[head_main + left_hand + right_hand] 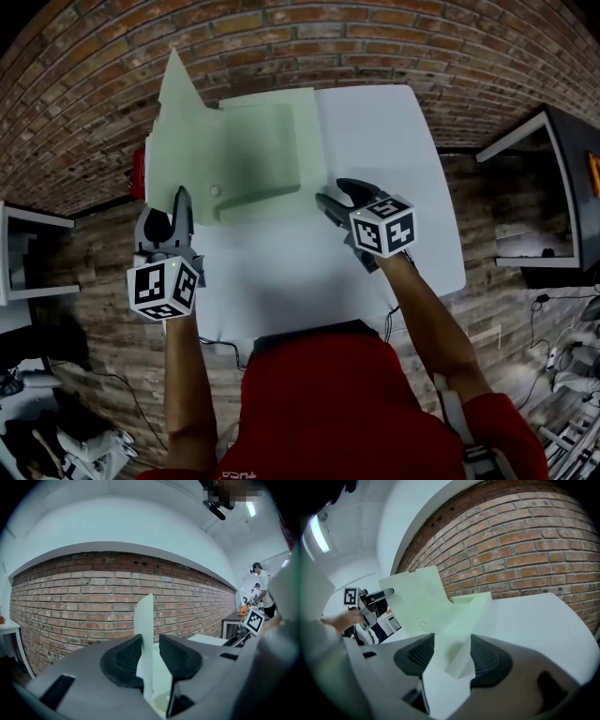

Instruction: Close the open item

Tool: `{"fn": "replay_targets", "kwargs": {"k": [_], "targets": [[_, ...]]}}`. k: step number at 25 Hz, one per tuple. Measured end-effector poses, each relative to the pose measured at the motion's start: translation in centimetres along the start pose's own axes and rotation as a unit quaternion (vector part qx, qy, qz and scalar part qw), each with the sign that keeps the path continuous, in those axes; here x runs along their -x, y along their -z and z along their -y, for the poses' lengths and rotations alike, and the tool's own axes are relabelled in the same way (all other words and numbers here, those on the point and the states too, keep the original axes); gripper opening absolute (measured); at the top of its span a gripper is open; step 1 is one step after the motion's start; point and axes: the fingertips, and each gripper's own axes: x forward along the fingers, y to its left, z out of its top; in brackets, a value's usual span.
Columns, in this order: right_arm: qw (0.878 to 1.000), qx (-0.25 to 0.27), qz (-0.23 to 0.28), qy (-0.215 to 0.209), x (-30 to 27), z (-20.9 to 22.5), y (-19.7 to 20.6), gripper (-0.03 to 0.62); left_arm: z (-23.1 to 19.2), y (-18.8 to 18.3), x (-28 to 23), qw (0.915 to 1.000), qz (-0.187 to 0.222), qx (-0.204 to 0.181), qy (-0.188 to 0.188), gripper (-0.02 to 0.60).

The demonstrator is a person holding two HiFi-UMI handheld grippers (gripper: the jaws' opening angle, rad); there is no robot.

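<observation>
A pale green flat box (248, 155) lies open on the white table (394, 141), its lid flap (178, 94) standing up at the left. My left gripper (167, 220) is at the box's front left. In the left gripper view the flap's edge (144, 620) stands upright between the jaws of that gripper (151, 656), against the left pad with a gap to the right pad. My right gripper (336, 194) is open at the box's front right corner. In the right gripper view that corner (461, 660) lies loosely between the jaws of the gripper (452, 656).
A red object (138, 173) shows behind the box's left edge. A brick wall (281, 37) runs behind the table. A black cabinet (562, 187) stands to the right, a white side table (19, 253) to the left. Cables lie on the floor (553, 309).
</observation>
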Motion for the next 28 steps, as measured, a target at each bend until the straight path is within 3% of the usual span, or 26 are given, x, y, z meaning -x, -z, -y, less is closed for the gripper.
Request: {"fn": "replay_targets", "kwargs": {"k": [11, 28], "targets": [[1.000, 0.002, -0.022, -0.006, -1.2, -0.1, 1.2, 0.222, 1.1, -0.7, 0.2, 0.9998, 0.010, -0.017, 0.005, 0.040], [0.999, 0.010, -0.033, -0.036, -1.7, -0.4, 1.9, 0.222, 7.7, 0.0, -1.2, 0.9957, -0.003, -0.049, 0.078, 0.038]]}}
